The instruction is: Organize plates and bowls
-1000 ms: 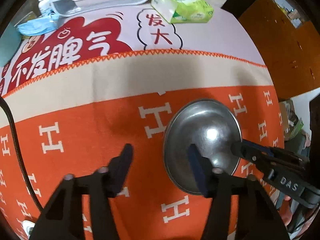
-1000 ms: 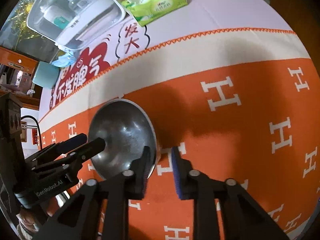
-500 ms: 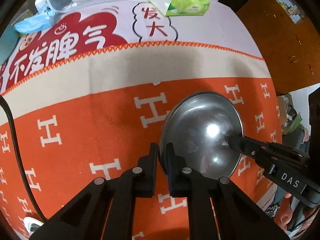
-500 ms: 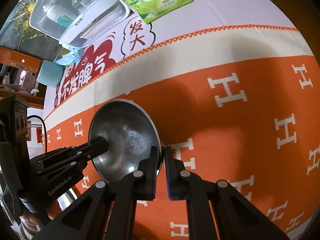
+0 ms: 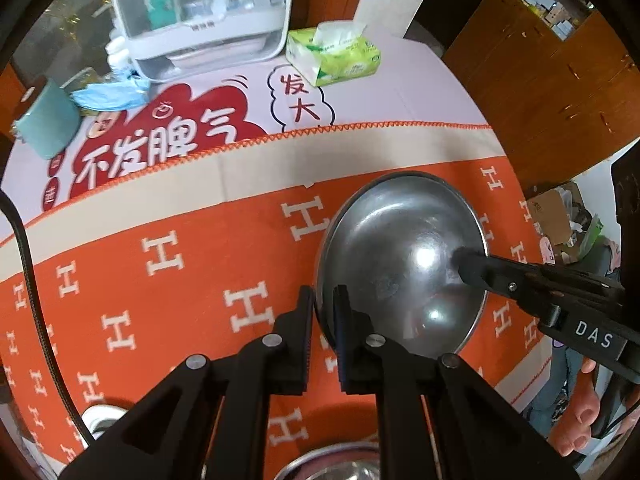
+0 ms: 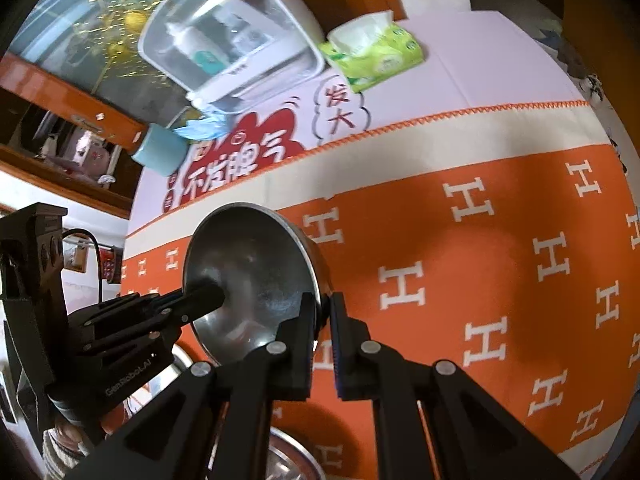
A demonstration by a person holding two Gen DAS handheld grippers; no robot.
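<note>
A steel bowl (image 5: 404, 256) is held up off the orange H-patterned cloth (image 5: 180, 280) by both grippers. My left gripper (image 5: 322, 312) is shut on the bowl's left rim. My right gripper (image 6: 324, 316) is shut on the bowl's right rim; the bowl (image 6: 248, 276) also shows in the right wrist view. The right gripper reaches into the left wrist view (image 5: 468, 264), and the left gripper reaches into the right wrist view (image 6: 212, 296). A second steel dish (image 5: 340, 464) lies below at the near edge, also in the right wrist view (image 6: 288, 460).
At the table's far side stand a clear white-framed storage box (image 5: 200, 12), a green tissue pack (image 5: 336, 56), a teal cup (image 5: 48, 120) and a blue mask (image 5: 112, 94). A brown cabinet (image 5: 560, 80) is at the right. A black cable (image 5: 32, 280) runs down the left.
Both grippers closed on the bowl's opposite rims, then lifted it off the cloth. The views rose and pulled back, showing the far objects and a second dish below.
</note>
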